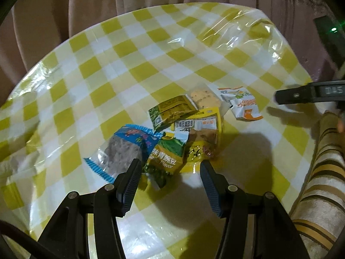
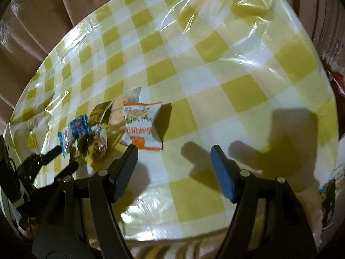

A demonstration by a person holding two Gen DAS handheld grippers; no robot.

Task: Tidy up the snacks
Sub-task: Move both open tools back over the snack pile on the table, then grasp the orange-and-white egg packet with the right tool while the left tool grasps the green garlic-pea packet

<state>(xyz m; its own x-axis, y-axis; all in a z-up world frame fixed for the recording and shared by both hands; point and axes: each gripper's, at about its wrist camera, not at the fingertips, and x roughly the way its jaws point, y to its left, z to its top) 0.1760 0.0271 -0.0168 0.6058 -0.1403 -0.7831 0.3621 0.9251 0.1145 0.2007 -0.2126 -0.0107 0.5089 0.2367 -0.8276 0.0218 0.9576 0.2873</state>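
Note:
A small heap of snack packets lies on the yellow-and-white checked tablecloth (image 1: 138, 49). In the left wrist view I see a blue-edged clear packet (image 1: 125, 149), a green and yellow pea packet (image 1: 166, 157), a second green packet (image 1: 172, 111), a yellow packet (image 1: 200, 133), a cracker packet (image 1: 203, 97) and a white and orange packet (image 1: 241, 105). My left gripper (image 1: 169, 166) hovers open just short of the pea packet, holding nothing. My right gripper (image 2: 173, 151) stands open over bare cloth, with the white and orange packet (image 2: 142, 125) just past its left finger. The left gripper's fingers (image 2: 49, 153) show beside the heap.
Beige curtains (image 1: 97, 4) hang behind the round table. A brown-striped sleeve (image 1: 321, 172) lies along the right edge. A dark device with a green light (image 1: 330, 34) stands at the far right. Another packet (image 2: 332, 185) sits at the table's right rim.

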